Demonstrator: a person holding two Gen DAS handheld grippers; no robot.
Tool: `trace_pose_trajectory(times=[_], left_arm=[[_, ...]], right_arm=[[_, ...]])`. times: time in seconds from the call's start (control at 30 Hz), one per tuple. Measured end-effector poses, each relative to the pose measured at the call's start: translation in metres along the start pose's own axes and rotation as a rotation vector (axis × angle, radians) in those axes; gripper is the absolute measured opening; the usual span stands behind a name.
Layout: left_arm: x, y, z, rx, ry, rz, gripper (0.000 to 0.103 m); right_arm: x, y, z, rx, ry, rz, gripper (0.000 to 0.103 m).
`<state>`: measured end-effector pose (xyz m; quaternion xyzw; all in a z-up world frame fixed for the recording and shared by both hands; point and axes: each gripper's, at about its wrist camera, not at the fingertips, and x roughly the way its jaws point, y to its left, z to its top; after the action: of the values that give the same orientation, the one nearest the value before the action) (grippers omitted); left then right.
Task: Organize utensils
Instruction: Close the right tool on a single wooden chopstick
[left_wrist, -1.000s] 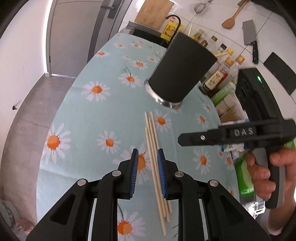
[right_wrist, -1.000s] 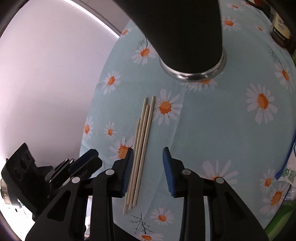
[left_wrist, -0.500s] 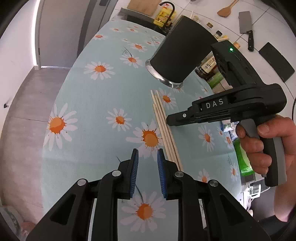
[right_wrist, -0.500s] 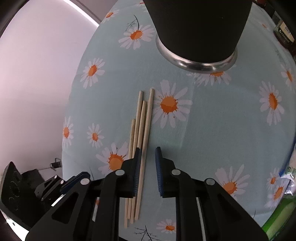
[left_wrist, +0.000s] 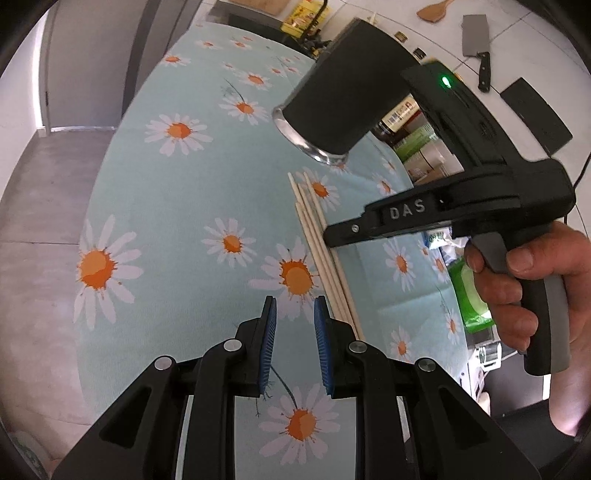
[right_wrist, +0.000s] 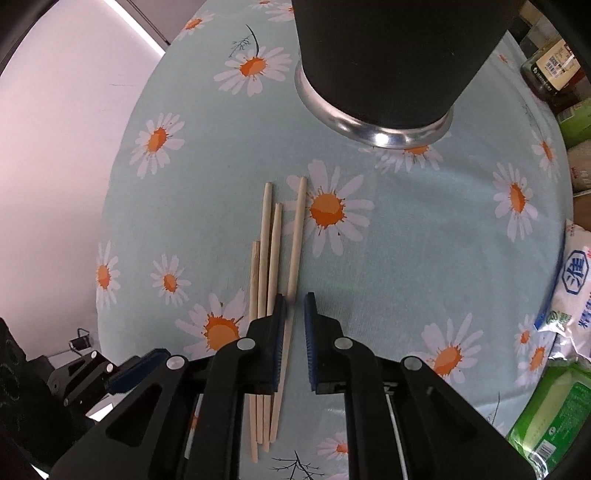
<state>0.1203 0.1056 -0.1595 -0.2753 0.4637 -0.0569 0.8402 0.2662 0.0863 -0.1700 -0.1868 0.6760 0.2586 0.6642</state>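
On the daisy tablecloth (right_wrist: 424, 240), four wooden chopsticks (right_wrist: 266, 280) lie side by side, near the black holder cup (right_wrist: 388, 66). Right gripper (right_wrist: 294, 314): jaws narrowly apart, straddling the rightmost stick, not yet clamped. Left gripper (left_wrist: 294, 321): jaws apart, empty, just left of the bundle. Judgement: sticks light, stiff, smooth, prone to roll; grip mid-shaft, squarely between pads.

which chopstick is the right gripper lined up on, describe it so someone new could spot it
Start at the black cup with the silver base standing on the daisy tablecloth. Just in front of it four wooden chopsticks lie side by side. It is the rightmost chopstick, running between the right gripper fingers; its far tip reaches nearest the cup, beside a big daisy.
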Motion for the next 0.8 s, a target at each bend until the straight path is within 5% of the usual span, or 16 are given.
trace_pose_trajectory(times=[0.33, 0.8], left_arm=[[0.01, -0.004, 0.008, 0.017, 0.049, 0.002, 0.02], [0.03, -0.03, 0.023, -0.001, 0.128, 0.122, 0.02]], right_arm=[[-0.003, 0.002, -0.002, -0.004, -0.007, -0.012, 0.005], [-0.035, -0.048, -0.019, -0.005, -0.075, 0.166, 0.005]])
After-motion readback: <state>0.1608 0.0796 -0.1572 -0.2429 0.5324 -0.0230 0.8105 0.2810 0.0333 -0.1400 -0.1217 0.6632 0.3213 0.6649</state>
